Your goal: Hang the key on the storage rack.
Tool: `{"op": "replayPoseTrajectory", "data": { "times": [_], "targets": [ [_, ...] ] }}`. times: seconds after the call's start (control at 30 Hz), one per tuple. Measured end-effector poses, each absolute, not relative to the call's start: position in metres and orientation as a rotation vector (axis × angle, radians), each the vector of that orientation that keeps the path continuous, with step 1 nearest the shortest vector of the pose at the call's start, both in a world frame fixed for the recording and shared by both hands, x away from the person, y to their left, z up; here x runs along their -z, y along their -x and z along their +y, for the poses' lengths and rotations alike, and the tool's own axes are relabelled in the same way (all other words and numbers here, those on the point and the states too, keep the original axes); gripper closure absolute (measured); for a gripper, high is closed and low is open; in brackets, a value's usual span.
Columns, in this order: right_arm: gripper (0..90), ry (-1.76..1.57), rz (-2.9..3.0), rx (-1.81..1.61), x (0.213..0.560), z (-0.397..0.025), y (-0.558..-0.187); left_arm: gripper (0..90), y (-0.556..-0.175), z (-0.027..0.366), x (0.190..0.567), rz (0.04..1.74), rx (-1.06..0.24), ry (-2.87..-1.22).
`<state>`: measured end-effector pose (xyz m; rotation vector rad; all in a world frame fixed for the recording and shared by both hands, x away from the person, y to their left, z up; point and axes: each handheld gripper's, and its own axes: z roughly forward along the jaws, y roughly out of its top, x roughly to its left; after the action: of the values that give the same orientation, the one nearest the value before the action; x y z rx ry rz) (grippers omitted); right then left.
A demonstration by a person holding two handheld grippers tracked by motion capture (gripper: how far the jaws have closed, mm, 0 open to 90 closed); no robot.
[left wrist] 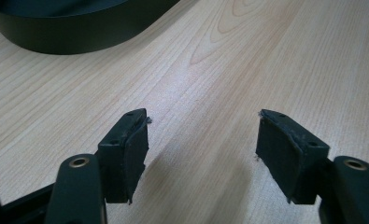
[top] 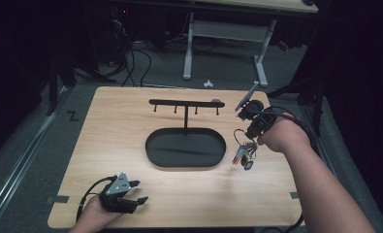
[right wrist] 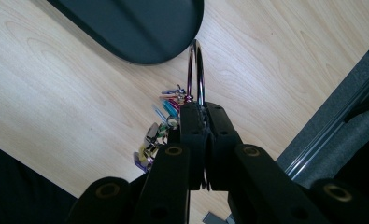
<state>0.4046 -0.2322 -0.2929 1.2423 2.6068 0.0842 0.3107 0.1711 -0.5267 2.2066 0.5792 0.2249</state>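
Note:
A black hook rack [top: 185, 103] rises on a post from an oval black tray [top: 185, 147] mid-table. My right gripper [top: 244, 130] is held above the table just right of the tray, shut on a metal key ring [right wrist: 195, 70]. A bunch of coloured keys and small clips [top: 245, 156] dangles from the ring; the same keys [right wrist: 159, 128] hang below the jaws in the right gripper view. My left gripper [top: 136, 191] rests low at the table's front left, open, with bare wood between its pads [left wrist: 131, 154]. The tray's edge [left wrist: 79, 35] lies beyond it.
The wooden table [top: 131, 126] has tape marks at its side edges. A white-legged desk [top: 225, 34] stands on the floor behind it. Cables [top: 131, 58] lie on the dark floor at the back left.

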Motion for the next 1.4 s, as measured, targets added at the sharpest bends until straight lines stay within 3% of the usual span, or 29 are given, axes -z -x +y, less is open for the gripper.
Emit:
{"op": "replayPoseTrajectory", "data": {
  "times": [1.4],
  "targets": [
    [88.0, -1.077, 2.661, -0.113, 0.282, -0.161, -0.452, 34.7, -0.310, 0.176, 0.525, 0.589, -0.231, -2.191]
  ]
}}
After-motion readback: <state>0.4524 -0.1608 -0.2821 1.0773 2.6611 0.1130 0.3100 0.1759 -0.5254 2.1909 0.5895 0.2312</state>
